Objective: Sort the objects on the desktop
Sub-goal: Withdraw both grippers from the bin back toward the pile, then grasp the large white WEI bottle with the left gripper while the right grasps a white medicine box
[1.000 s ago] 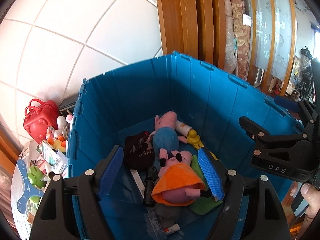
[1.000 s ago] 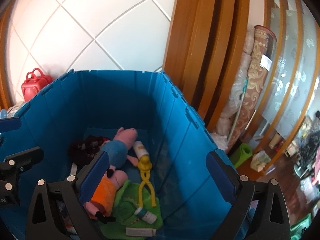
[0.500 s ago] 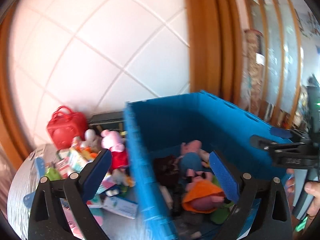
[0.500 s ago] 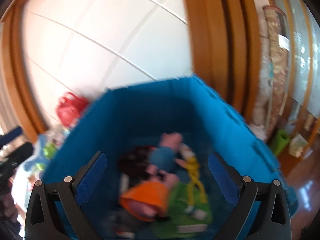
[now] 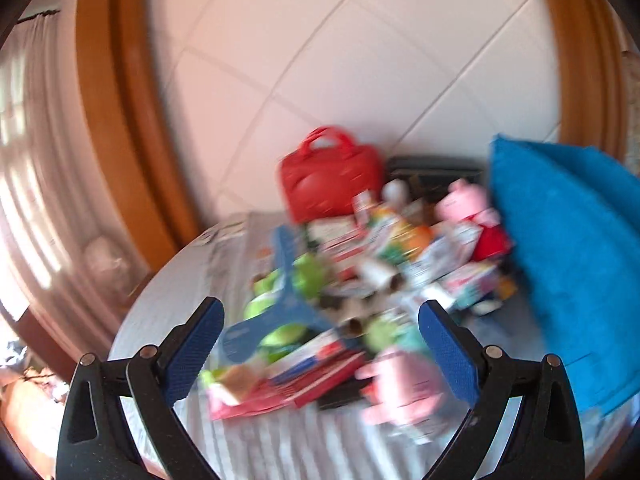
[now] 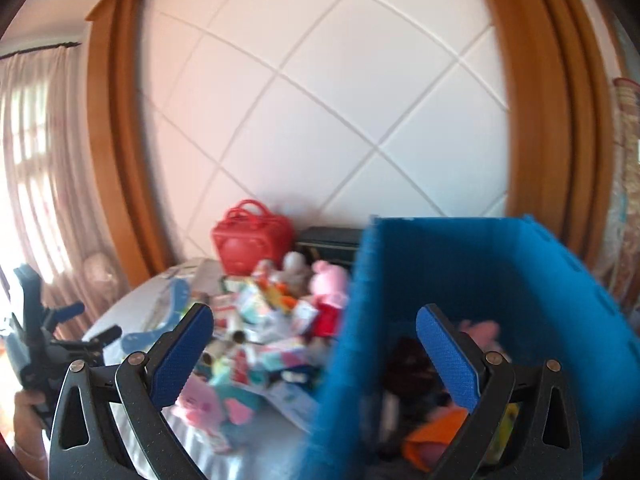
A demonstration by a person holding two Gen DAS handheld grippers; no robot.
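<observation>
Left gripper (image 5: 320, 334) jaws apart, empty, over toy pile (image 5: 360, 280) mid-table (image 5: 168, 308); blue crate (image 5: 568, 264) at right edge. Right gripper (image 6: 314, 340) apart, straddling crate wall. Labels blurred, unreadable.

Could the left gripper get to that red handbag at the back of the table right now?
Probably not directly: the left gripper is open and empty, but a pile of toys and boxes lies between it and the red handbag.

Glossy red plastic bag (image 5: 330, 176), ribbed blue plastic crate (image 6: 460, 280), plush pig (image 6: 330, 280)
</observation>
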